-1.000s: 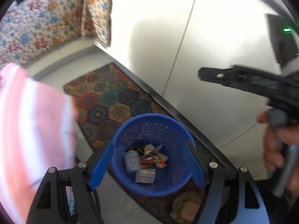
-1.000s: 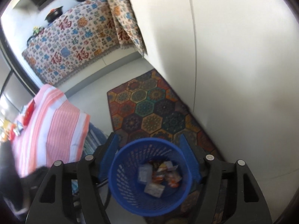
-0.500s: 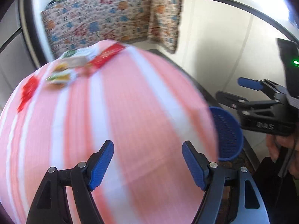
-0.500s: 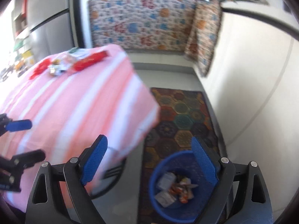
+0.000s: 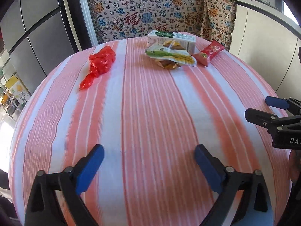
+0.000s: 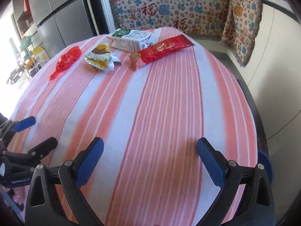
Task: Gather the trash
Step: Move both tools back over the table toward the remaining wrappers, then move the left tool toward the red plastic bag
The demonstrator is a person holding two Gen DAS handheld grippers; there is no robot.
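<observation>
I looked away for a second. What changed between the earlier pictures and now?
Both grippers swung up from over the blue bin to face the striped table. The left gripper and right gripper took hold of nothing. Both stayed open and empty. Only the bin's rim shows now.

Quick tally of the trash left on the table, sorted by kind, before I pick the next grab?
Red crumpled plastic wrapper: 1
Green and yellow snack packets: 2, overlapping, beside the carton
White and green drink carton: 1
Long red snack bar wrapper: 1
Total: 5 pieces on the striped tablecloth, all at the far end.
</observation>
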